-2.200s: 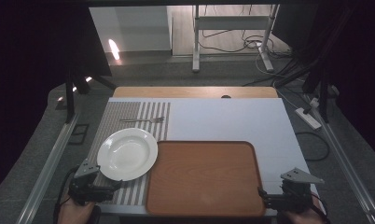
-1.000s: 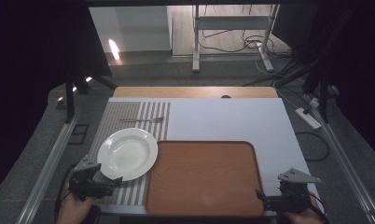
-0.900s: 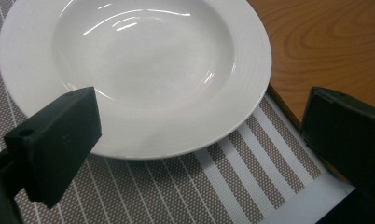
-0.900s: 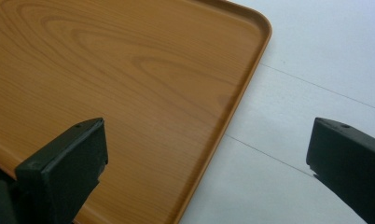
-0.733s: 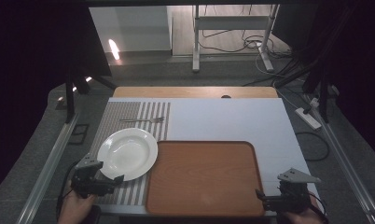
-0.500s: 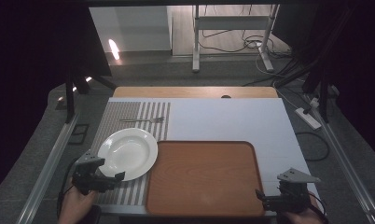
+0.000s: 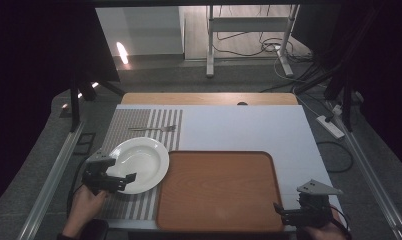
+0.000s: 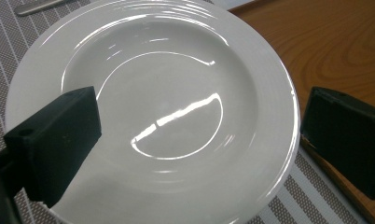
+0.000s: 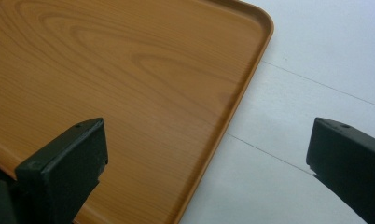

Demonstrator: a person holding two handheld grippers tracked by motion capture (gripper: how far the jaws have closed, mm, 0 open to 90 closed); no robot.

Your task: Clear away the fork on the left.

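Observation:
A white deep plate [image 7: 139, 164] [image 8: 157, 112] lies on the striped placemat [image 7: 139, 125], just left of the wooden tray [image 7: 216, 190] [image 9: 106, 79]. My left gripper [image 7: 120, 180] [image 8: 199, 154] hovers open over the plate's near left rim, its jaws spread about as wide as the plate. My right gripper [image 7: 285, 214] [image 9: 209, 177] stands open at the tray's near right corner, one jaw over the tray, the other over the white table [image 9: 316, 56]. A fork [image 7: 151, 128] lies on the placemat beyond the plate.
The white tabletop [image 7: 249, 127] stretches behind the tray. A metal rail [image 7: 49, 185] runs along the table's left side and another [image 7: 379, 180] along the right. A power strip [image 7: 330, 126] and cables lie on the floor at the right.
My left gripper has moved forward and to the right, from the placemat's near left corner to over the plate's rim. The right gripper has hardly moved.

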